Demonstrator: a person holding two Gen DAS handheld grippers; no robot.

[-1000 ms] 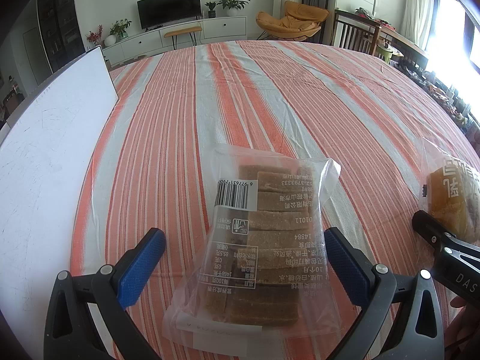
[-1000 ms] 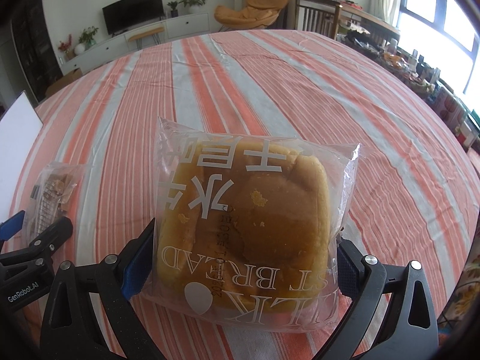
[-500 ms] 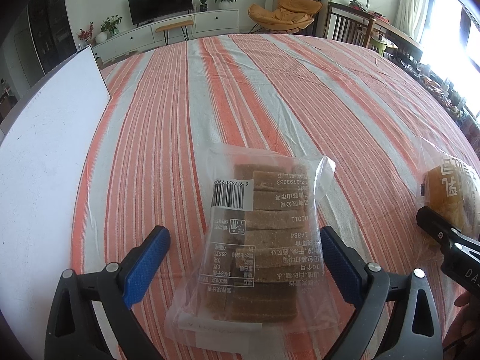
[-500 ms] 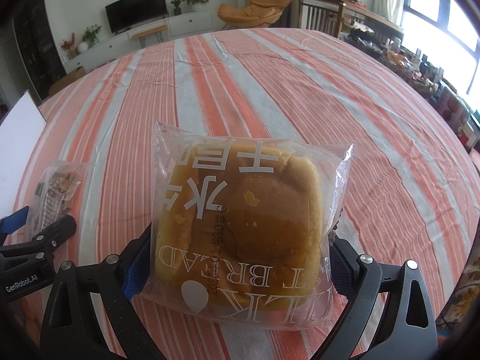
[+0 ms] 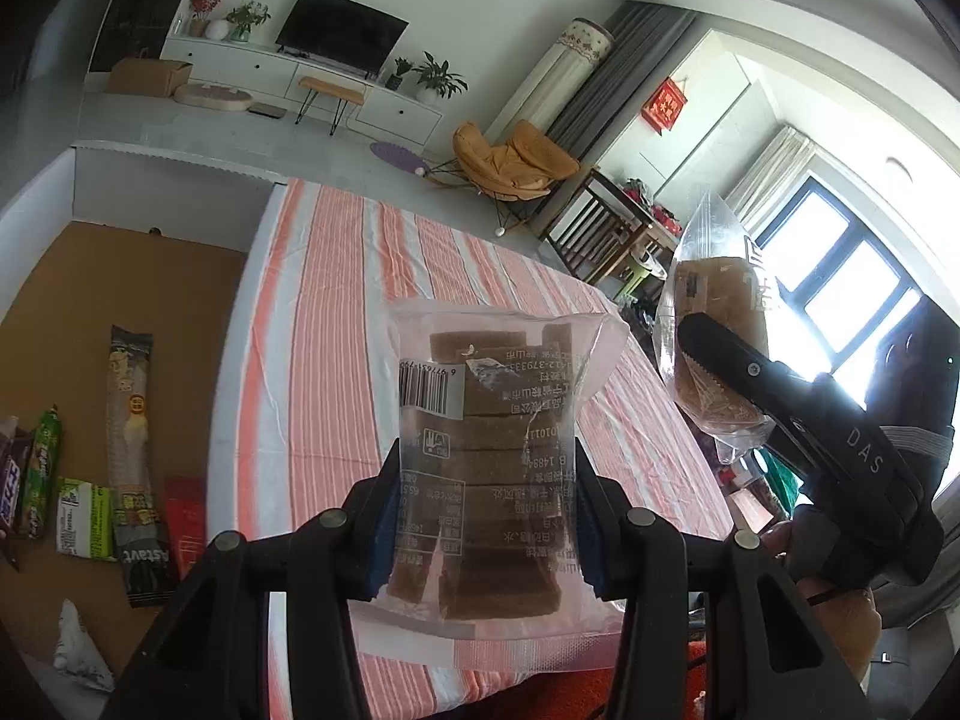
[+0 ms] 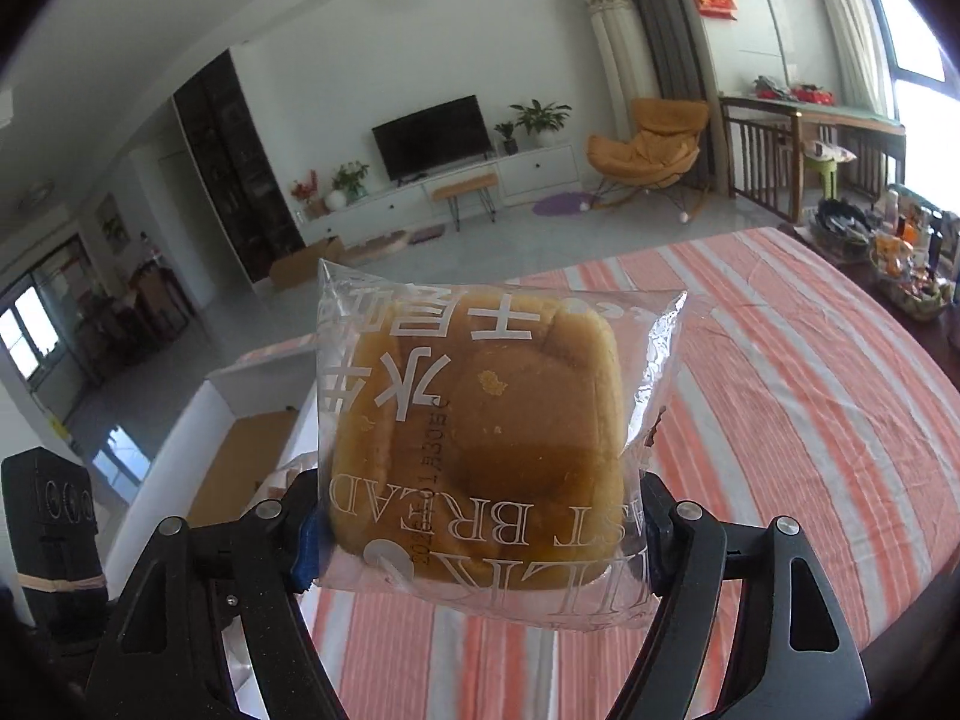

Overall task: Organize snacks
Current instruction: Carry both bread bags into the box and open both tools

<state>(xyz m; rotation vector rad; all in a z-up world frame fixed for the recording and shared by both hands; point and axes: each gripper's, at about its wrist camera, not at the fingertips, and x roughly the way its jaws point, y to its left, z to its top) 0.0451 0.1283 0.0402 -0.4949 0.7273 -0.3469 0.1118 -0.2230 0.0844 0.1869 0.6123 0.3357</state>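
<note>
- Bag of brown cake slices (image 5: 489,468): clear, crinkly film around a stack of soft slabs; probably light, slippery in the wrapper, crumbly under a hard squeeze. Clamped at its lower sides between the blue pads of the left gripper (image 5: 486,531), jaws just closing in onto it; held upright, clear of the striped tablecloth (image 5: 336,324).
- Bread bag (image 6: 480,438): one puffy golden loaf in loose transparent film; likely very light and easily dented. Pinched across its lower half by the right gripper (image 6: 480,525), jaws just closing onto it; likewise held above the cloth.
- Best hold, as a judgement: on the filling itself with gentle pressure, not on the empty film margin, which would slide or tear.
- Seen from the left wrist, the loaf hangs to the right, just beside the cake bag yet apart from it; little spare room between the two.
- Left of the table edge, lower down: a brown-floored box (image 5: 120,312) with white walls, several packets (image 5: 129,456) already laid along its near side; plenty of bare floor left farther in.
- White wall between cloth and box needs clearing on the way over.
</note>
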